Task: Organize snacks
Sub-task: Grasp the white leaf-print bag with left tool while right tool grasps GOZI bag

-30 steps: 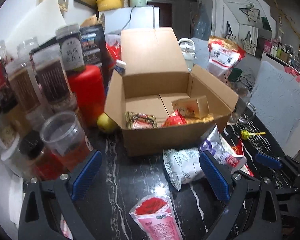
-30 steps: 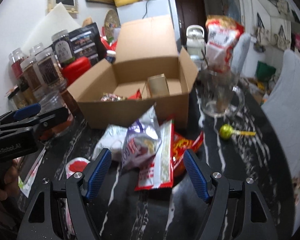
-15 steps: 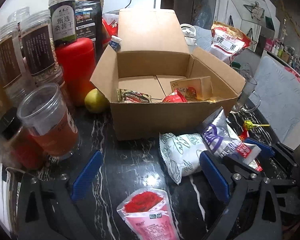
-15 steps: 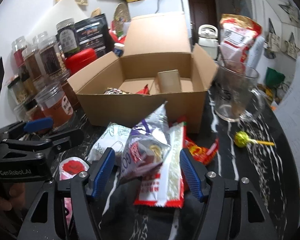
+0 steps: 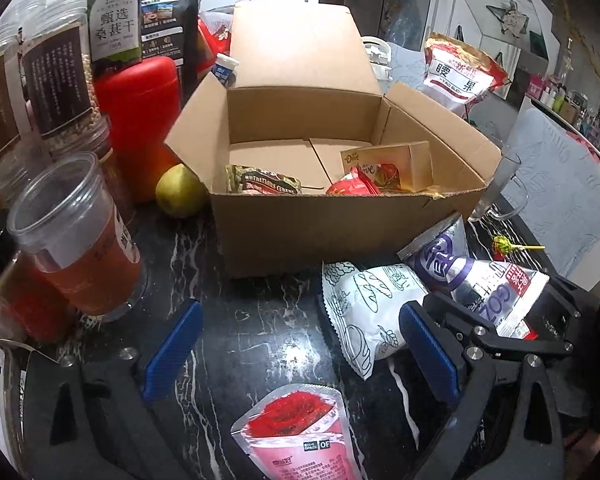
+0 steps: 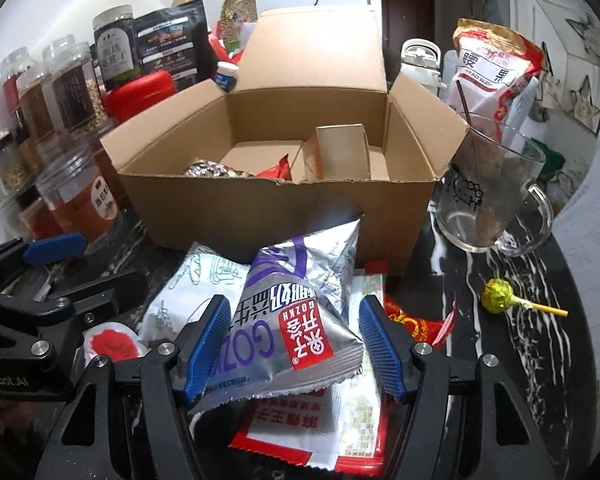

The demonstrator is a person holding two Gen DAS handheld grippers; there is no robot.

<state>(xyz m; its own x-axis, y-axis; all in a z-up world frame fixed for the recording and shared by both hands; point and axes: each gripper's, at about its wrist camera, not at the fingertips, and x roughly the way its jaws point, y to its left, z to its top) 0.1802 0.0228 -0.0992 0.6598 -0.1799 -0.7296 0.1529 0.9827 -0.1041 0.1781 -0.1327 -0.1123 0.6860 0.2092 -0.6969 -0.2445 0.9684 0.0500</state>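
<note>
R gripper [image 6: 292, 340] is on the silver-purple snack bag [image 6: 296, 312] now. Jaws have just been closing in, and the bag sits between both blue pads. L pad presses its side; R pad looks to touch the crinkled edge, so I'd call that pinched, tho the R contact is hard to read. The bag lies atop a red-white packet [image 6: 320, 432] and leans over a white bread-print bag [image 6: 196, 280], all just in front of the cardboard box [image 6: 284, 216] on the black marble table [image 6: 512, 360].

From the L cam: L gripper [image 5: 300, 352] is spread wide, nothing between the pads, just bare tabletop. A pink pouch w/ red fruit print [image 5: 300, 436] lies just below it, near the bottom edge. The white bread-print bag is right beside the R-side pad.

The box is open, flaps up. Inside I see a dark cereal bar pack [image 5: 264, 180], a red wrapper [image 5: 352, 186] and a small tan Dove carton [image 5: 396, 164].

R of the box there's a glass mug [image 6: 492, 196] and a green lollipop [image 6: 498, 296] on the table. L of the box are a yellow-green fruit [image 5: 180, 190], a clear cup of reddish stuff [image 5: 80, 240], a red canister [image 5: 138, 120] and jars behind.
</note>
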